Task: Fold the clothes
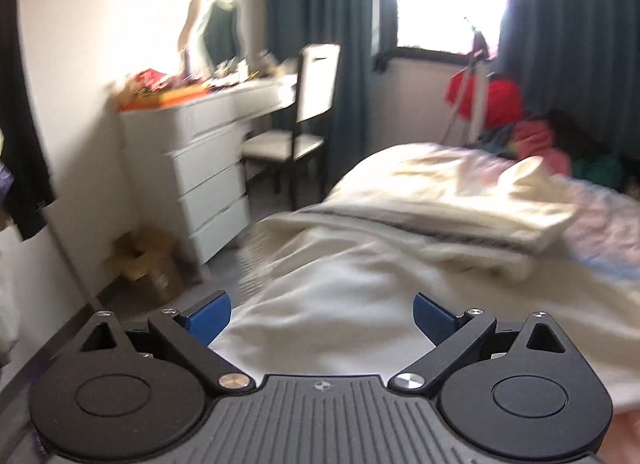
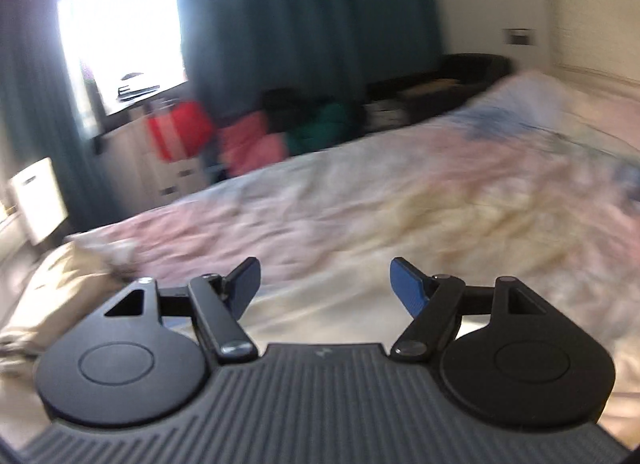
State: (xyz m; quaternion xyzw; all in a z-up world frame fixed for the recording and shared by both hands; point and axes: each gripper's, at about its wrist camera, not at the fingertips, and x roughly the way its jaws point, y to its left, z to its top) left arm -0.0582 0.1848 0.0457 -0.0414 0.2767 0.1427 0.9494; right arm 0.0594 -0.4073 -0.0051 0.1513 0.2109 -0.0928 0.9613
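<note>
Both grippers, left [image 1: 322, 314] and right [image 2: 325, 284], stood released, empty | cream garment [image 1: 460, 200] lay folded on bed [image 2: 400, 192] | unfolded clothes pile [image 2: 280, 132] remained beyond bed

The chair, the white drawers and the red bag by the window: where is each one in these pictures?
Chair [image 1: 316, 84], left wrist view, on its pale backrest.
White drawers [image 1: 208, 180], left wrist view, on a middle drawer front.
Red bag [image 2: 178, 130], right wrist view, on its front face below the window.

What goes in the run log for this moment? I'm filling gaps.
left gripper: open, empty | right gripper: open, empty | cream garment: on bed
</note>
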